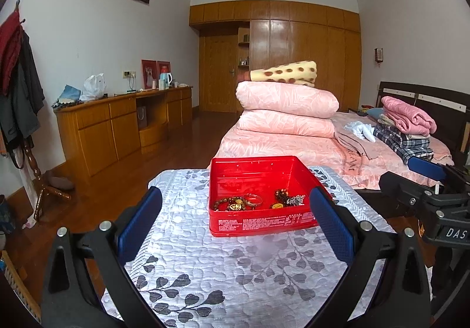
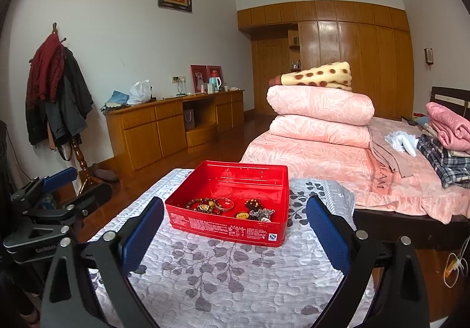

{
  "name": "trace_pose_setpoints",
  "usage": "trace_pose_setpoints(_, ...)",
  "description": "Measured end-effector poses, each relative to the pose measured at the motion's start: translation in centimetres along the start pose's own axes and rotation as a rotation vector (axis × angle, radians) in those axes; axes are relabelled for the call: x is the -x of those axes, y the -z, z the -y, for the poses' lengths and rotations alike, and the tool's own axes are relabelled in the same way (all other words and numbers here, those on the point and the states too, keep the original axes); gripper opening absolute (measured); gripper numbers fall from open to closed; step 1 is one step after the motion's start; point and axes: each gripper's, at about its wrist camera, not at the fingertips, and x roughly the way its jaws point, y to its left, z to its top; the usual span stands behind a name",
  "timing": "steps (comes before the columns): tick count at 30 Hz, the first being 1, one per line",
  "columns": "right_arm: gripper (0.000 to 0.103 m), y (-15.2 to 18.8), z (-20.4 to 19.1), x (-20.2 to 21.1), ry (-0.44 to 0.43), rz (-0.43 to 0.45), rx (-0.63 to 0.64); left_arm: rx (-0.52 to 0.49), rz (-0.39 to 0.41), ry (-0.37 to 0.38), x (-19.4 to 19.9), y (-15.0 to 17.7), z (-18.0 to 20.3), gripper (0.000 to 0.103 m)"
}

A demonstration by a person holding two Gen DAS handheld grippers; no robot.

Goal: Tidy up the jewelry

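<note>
Left wrist view: both grippers, left gripper (image 1: pixel 235 219) and right gripper (image 2: pixel 235 222), hover spread wide and empty before a red tin (image 1: pixel 258 223) holding gathered jewelry (image 1: pixel 258 201) on the quilted table (image 1: pixel 205 269).

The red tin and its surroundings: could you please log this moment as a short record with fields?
container: red tin, open, no lid in view
contents: wooden bead bracelet, silver bangle, dark bead bracelet, silver chain piece, gold pendant
support: table under a grey leaf-print cloth
left gripper: open, empty, short of the tin
right gripper: open, empty, short of the tin
loose jewelry on the cloth: none visible
</note>
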Motion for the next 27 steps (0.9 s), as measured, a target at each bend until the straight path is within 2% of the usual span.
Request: trace_pose_setpoints(27,0.095,-0.5,-1.0,3.5,-0.009,0.072,0.022,-0.006,0.091,0.005,4.2,-1.1,0.7,0.097)
